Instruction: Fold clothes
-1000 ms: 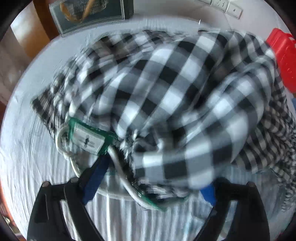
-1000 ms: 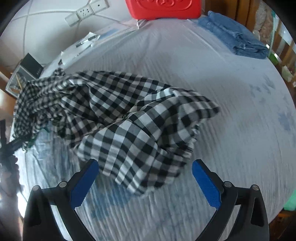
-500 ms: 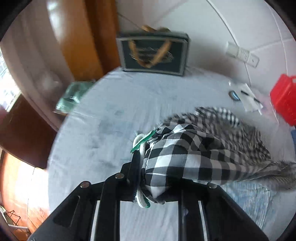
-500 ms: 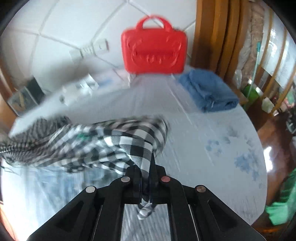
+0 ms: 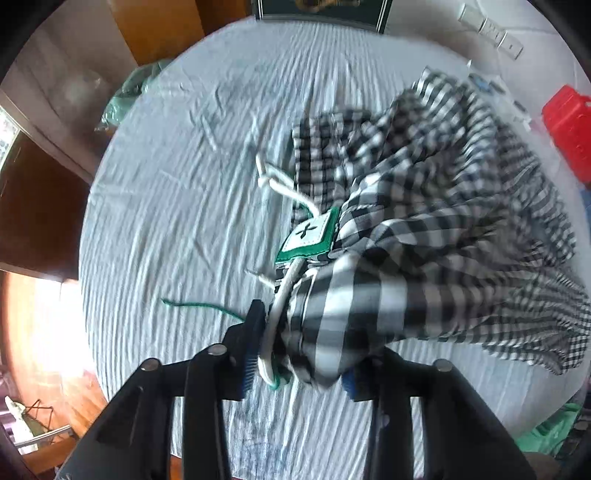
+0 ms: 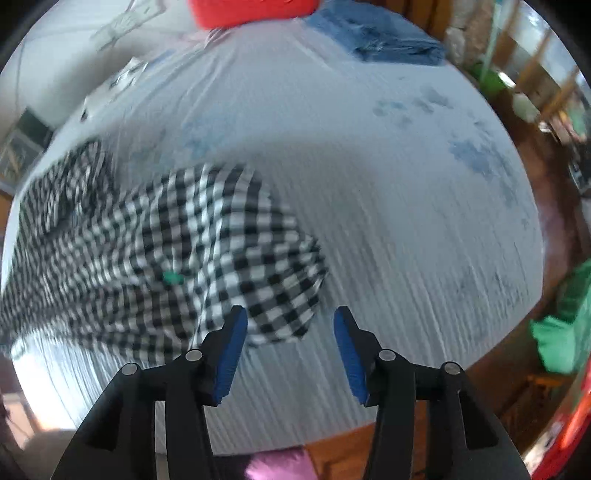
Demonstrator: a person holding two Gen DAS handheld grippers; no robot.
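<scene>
A black-and-white checked garment point(image 5: 424, 221) with a green-edged label point(image 5: 308, 236) and a white drawstring point(image 5: 284, 184) lies bunched on the pale blue bed sheet point(image 5: 166, 184). My left gripper point(image 5: 303, 354) is closed on a thick bunch of its fabric and cord, the jaws held apart by the cloth. In the right wrist view the same garment point(image 6: 166, 240) lies spread to the left. My right gripper point(image 6: 288, 332) is open and empty, just above the sheet at the garment's near corner.
A red case point(image 5: 569, 122) and folded blue clothes point(image 6: 376, 33) sit at the far side of the bed. A dark framed box point(image 5: 321, 11) leans at the wall. A green bag point(image 6: 565, 328) lies beyond the bed's right edge. A wooden floor surrounds the bed.
My right gripper has let go of the garment and opened; the cloth has dropped onto the sheet. My left gripper still holds its bunch and has tilted down toward the bed.
</scene>
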